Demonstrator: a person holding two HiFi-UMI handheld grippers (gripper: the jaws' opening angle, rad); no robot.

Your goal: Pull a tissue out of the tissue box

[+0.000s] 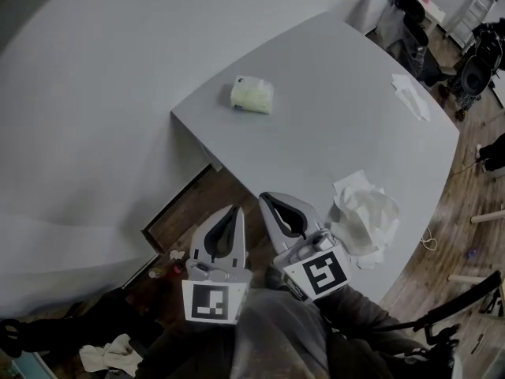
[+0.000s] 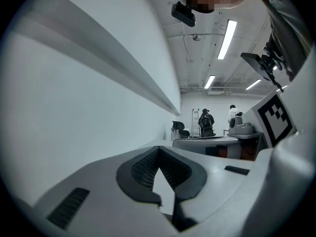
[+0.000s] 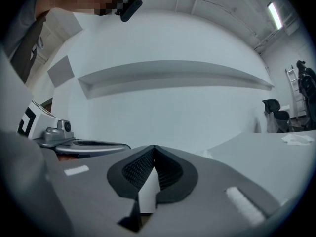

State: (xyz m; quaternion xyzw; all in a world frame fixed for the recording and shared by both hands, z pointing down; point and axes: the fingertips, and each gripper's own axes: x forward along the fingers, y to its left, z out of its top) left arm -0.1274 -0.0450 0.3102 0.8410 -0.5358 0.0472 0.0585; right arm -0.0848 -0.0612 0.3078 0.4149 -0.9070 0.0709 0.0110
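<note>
The tissue box [image 1: 252, 95], a soft pale yellow-green pack, lies on the grey table [image 1: 316, 133] near its far left corner. Both grippers are low in the head view, well short of the pack. My left gripper [image 1: 235, 210] hangs beyond the table's left edge, over the floor, with its jaws shut and nothing between them [image 2: 157, 149]. Beside it my right gripper [image 1: 265, 199] sits at the table's near corner, also shut and empty [image 3: 154, 147]. Both point level toward the white wall.
A heap of crumpled white tissues [image 1: 367, 215] lies on the table just right of my right gripper. Another loose tissue [image 1: 410, 93] lies at the far right edge. A white wall [image 1: 87, 101] runs along the left. A rag [image 1: 110, 352] lies on the wooden floor below.
</note>
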